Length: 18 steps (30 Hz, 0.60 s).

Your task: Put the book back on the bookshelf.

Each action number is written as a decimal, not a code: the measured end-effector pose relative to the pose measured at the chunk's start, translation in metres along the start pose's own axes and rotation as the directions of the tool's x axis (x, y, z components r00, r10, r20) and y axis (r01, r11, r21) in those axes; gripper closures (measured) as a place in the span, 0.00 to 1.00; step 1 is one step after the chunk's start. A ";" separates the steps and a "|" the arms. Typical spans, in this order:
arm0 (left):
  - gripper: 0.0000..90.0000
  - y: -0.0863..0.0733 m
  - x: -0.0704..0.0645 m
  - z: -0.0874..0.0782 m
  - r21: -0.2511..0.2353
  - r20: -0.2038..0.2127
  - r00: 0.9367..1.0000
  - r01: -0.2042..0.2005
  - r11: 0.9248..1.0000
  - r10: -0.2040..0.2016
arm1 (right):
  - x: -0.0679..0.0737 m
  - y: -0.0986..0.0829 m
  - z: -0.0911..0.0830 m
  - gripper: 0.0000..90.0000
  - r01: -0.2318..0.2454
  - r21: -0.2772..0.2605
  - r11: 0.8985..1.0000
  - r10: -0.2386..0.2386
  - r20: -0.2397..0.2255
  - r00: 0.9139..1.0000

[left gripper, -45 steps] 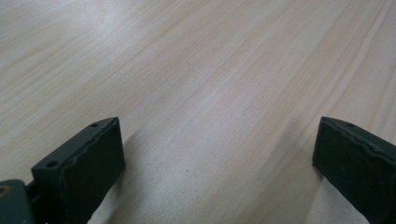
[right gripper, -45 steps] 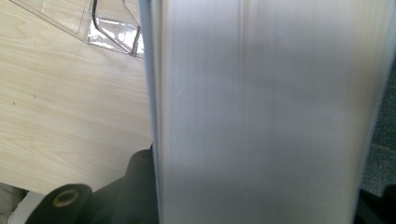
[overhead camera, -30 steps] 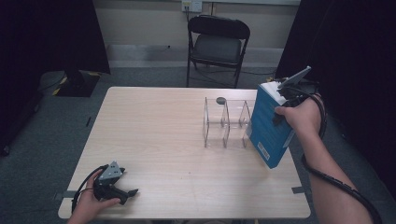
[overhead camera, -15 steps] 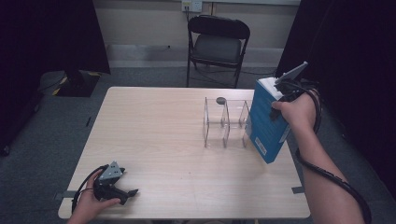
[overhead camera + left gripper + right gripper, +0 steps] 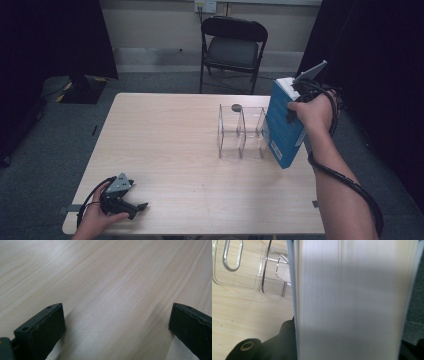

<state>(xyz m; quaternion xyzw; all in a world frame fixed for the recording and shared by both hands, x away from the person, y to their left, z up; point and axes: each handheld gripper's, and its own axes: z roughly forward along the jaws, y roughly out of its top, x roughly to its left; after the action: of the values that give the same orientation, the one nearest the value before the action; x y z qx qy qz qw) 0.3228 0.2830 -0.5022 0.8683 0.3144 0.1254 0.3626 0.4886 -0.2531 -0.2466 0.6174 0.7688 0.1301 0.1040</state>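
Observation:
A thick blue book (image 5: 282,127) hangs tilted above the table's right edge, with my right gripper (image 5: 295,95) shut on its top end. Its white page block (image 5: 352,300) fills most of the right gripper view, with the black jaws low on either side of it. Just left of the book stands a clear acrylic rack (image 5: 241,132) with upright dividers, whose panels (image 5: 242,267) appear beyond the pages. My left gripper (image 5: 135,206) rests on the table near the front left corner, open. Its two black jaws stand wide apart over bare wood (image 5: 112,290) with nothing between them.
The light wooden table (image 5: 165,145) has a small dark disc (image 5: 236,107) behind the rack. A black folding chair (image 5: 232,47) stands beyond the far edge. Dark curtains hang at both sides, and grey carpet surrounds the table.
My right gripper has carried the book slightly left and up, closer to the rack. The left gripper has stayed where it was.

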 end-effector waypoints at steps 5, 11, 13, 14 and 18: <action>0.00 0.000 0.000 0.000 0.001 0.000 1.000 -0.001 1.000 0.001 | -0.002 0.003 0.002 0.69 -0.013 -0.009 1.000 0.013 0.006 1.000; 0.00 0.000 0.000 0.000 0.000 -0.001 1.000 -0.002 1.000 0.002 | -0.008 0.006 0.008 0.69 -0.049 -0.024 0.998 0.050 0.015 0.999; 0.00 0.000 0.000 0.000 0.001 0.000 1.000 -0.001 1.000 0.001 | -0.009 0.006 0.008 0.69 -0.054 -0.026 0.998 0.054 0.014 0.998; 0.00 0.000 0.000 0.000 0.001 0.000 1.000 -0.001 1.000 0.001 | -0.010 0.007 0.009 0.69 -0.060 -0.029 0.998 0.060 0.014 0.998; 0.00 0.000 0.000 0.000 0.000 -0.001 1.000 0.000 1.000 0.000 | -0.012 0.008 0.011 0.69 -0.068 -0.036 0.997 0.069 0.013 0.998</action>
<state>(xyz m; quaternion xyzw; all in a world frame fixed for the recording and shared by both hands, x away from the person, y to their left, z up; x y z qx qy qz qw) 0.3227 0.2829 -0.5021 0.8683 0.3146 0.1258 0.3623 0.5016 -0.2623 -0.2542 0.6424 0.7440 0.1429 0.1158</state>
